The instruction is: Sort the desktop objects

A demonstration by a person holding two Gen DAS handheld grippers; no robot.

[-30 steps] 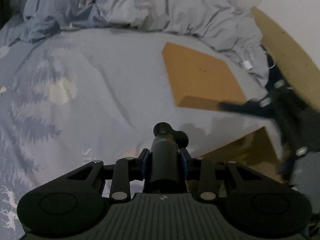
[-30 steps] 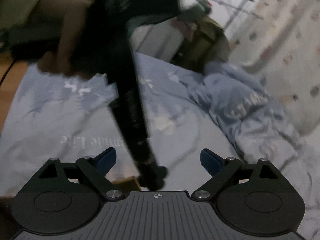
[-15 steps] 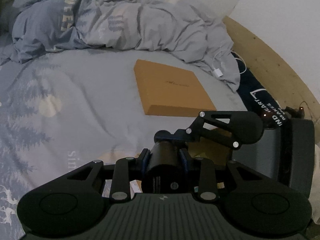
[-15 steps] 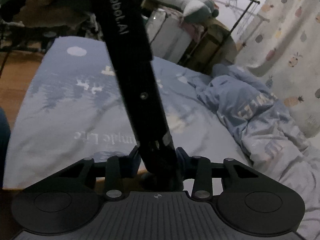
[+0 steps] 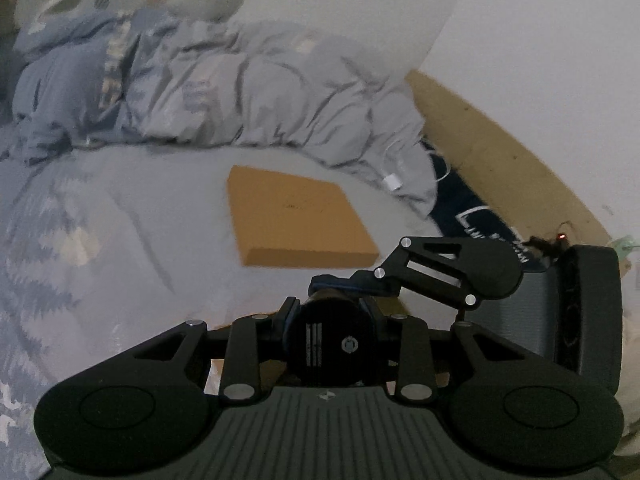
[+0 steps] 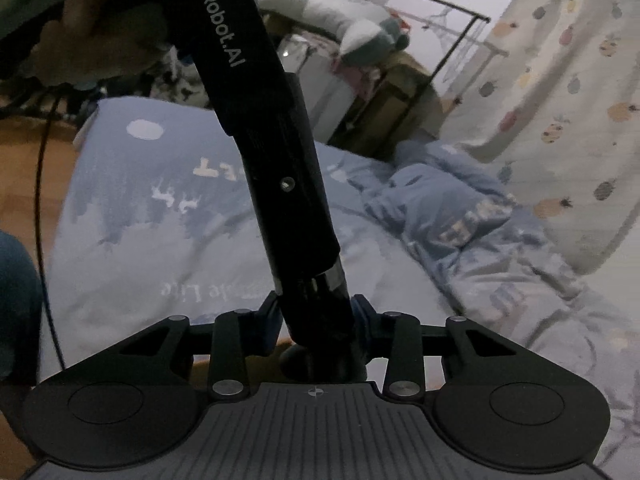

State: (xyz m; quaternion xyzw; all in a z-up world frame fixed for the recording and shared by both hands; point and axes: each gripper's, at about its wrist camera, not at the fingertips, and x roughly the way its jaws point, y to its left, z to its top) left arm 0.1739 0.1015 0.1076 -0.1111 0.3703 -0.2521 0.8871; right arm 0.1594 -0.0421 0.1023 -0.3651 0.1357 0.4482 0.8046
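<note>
Black tube pinched by both tongs, up off the bed

Left tongs (image 5: 330, 312) are narrowed around the near end of the tube (image 5: 332, 344), which shows end-on. Right tongs (image 6: 316, 320) come in from the side and clamp the far end. I reckon it's a two-point grip so it can't swing, or maybe a hand-over. The tube hangs over the near edge of the sheet (image 5: 120, 208). Further out an orange box (image 5: 296, 216) lies flat mid-bed, just short of the bunched duvet (image 5: 260, 92) at the far edge. That could be where the tube goes, but I can't tell.
</note>
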